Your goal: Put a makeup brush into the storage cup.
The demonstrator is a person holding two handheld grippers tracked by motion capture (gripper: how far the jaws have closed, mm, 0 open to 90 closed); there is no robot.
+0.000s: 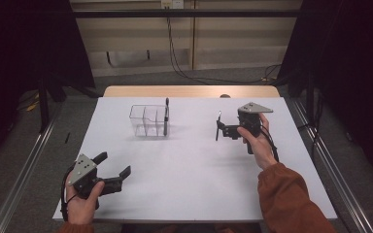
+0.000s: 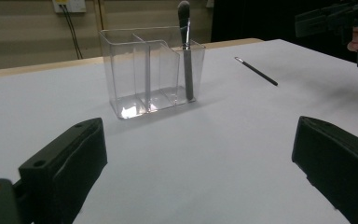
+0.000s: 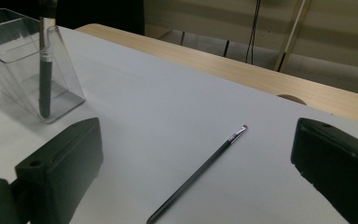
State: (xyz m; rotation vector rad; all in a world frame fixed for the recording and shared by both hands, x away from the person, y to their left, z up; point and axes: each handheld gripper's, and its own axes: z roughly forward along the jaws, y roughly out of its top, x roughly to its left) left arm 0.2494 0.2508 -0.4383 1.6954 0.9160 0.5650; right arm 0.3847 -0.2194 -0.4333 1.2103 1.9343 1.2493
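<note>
High view: white table [image 1: 189,184] with a wooden edge strip along its far side. A clear plastic organizer [image 1: 148,120] with several compartments stands on the far left-centre part of the sheet. One dark brush [image 1: 166,116] stands upright in its rightmost compartment, handle down, head above the rim.

Left gripper [image 1: 114,171] sits at the near left corner of the table, held in the person's left hand [image 1: 80,201]. Jaws spread wide, nothing between them. Grey three-cornered plate on top faces up.

Right gripper [image 1: 218,127] is over the right-centre part of the table, held by the right hand [image 1: 258,143]; orange sleeve [image 1: 291,204] enters from the bottom right. Its jaws point left, toward the organizer, and are well apart from it.

Left gripper view: both black jaws far apart at the bottom corners, bare table between them. Organizer [image 2: 151,70] ahead, brush [image 2: 186,56] in its right-hand compartment. A thin dark pencil-like brush [image 2: 256,71] lies flat on the table to the right of the organizer, apart from it.

Right gripper view: jaws wide apart, holding nothing. The thin brush [image 3: 198,173] lies flat on the sheet between and ahead of the jaws, pale tip pointing away toward the wooden strip. It touches neither jaw. Organizer [image 3: 28,70] at upper left with the upright brush [image 3: 45,70] inside.
</note>
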